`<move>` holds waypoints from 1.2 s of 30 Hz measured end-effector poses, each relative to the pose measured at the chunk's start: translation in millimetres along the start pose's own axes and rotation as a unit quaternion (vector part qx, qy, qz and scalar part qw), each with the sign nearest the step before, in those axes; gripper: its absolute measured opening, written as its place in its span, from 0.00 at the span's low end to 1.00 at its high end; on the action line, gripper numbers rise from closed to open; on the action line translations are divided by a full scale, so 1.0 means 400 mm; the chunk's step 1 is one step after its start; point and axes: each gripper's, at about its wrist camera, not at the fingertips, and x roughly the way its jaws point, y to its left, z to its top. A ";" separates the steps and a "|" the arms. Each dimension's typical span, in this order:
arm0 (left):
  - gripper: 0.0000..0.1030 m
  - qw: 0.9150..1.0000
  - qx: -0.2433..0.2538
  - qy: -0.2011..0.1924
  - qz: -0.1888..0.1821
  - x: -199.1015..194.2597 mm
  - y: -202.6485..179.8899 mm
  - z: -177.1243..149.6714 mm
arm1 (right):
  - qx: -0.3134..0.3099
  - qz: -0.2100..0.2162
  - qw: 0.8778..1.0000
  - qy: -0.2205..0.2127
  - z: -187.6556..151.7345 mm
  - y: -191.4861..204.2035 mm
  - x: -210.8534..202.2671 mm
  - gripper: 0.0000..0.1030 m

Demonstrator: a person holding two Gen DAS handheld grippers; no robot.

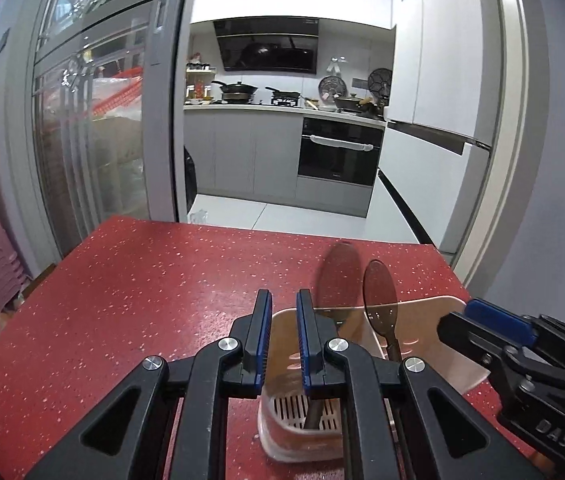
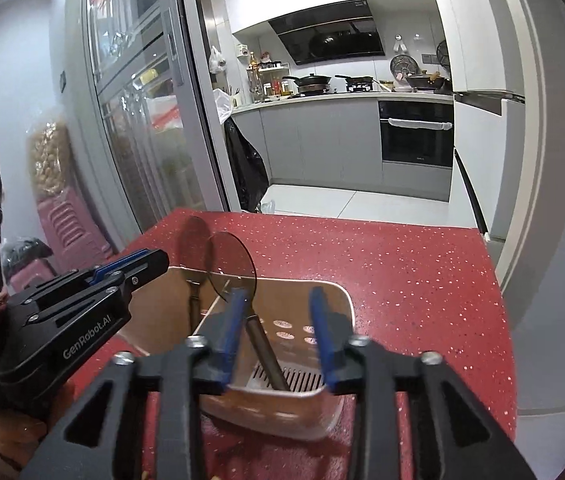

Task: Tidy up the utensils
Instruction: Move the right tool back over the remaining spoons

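Red speckled tabletop (image 1: pixel 130 300) fills the lower half of both views, with a kitchen doorway behind it at the top of the frame. Near the bottom centre of the left wrist view stands a beige plastic utensil holder (image 1: pixel 422 320), its slotted drain floor visible inside. Two dark translucent spoons lean in it, bowls up: one spoon (image 1: pixel 380 292) at right of centre, clearly seen, and a blurred second spoon (image 1: pixel 336 276) just to its left.

In the right wrist view the same utensil holder (image 2: pixel 334 300) sits at lower centre; the blurred spoon (image 2: pixel 234 268) has its handle running down between the right tongs' pads to the drain floor, while the other spoon (image 2: pixel 193 248) stands in the neighbouring compartment to the left.

Left gripper (image 1: pixel 284 336) hangs over the holder's near left rim, its blue pads close together with nothing between them. Right gripper (image 2: pixel 278 336) has its jaws parted; the spoon handle lies just beside the left pad, and whether that pad touches it cannot be told.
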 end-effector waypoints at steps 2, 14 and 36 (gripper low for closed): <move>0.37 1.000 -0.007 0.004 0.000 -0.014 0.009 0.000 | 0.004 0.000 1.000 0.000 0.000 0.001 -0.020 0.46; 1.00 0.999 -0.029 0.015 0.042 -0.168 0.108 -0.076 | 0.063 0.002 0.996 0.065 -0.078 -0.004 -0.119 0.66; 1.00 0.978 -0.043 0.192 0.071 -0.263 0.255 -0.410 | 0.151 -0.022 0.936 0.316 -0.412 0.043 -0.186 0.74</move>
